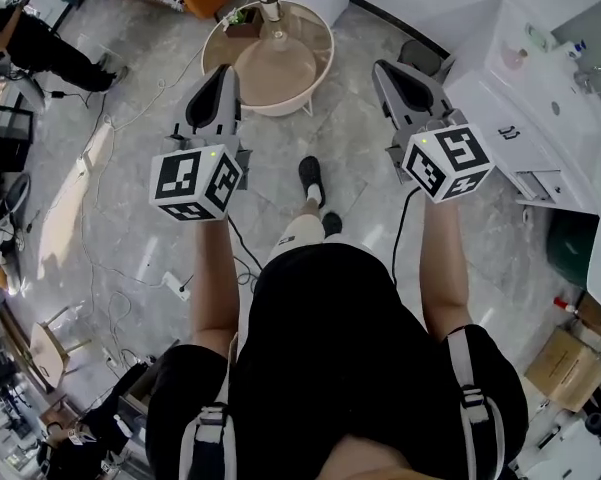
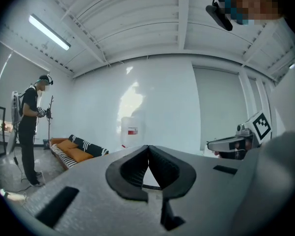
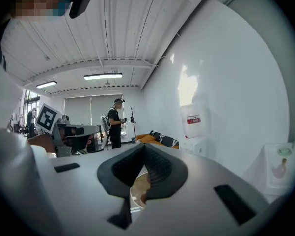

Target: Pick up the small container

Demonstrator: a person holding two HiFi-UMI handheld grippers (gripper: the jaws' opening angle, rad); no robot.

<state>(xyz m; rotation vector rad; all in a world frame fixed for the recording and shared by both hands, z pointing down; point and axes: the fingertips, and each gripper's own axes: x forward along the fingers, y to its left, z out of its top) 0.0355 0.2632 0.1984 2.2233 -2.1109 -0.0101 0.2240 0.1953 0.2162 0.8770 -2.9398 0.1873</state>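
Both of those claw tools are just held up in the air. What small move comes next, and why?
Probably a step forward, bringing the right gripper toward the round table. Both it and the left gripper have jaws shut on nothing, and what looks like the small container stands on that low table, ahead of the person's shoe.

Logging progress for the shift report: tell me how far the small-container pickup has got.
Done: nothing; no container is held. In hand: the left gripper and the right gripper are both shut and empty, held in the air toward the round table. Left: reach the container, open a gripper, close on it and lift. Which item is meant, I cannot tell.
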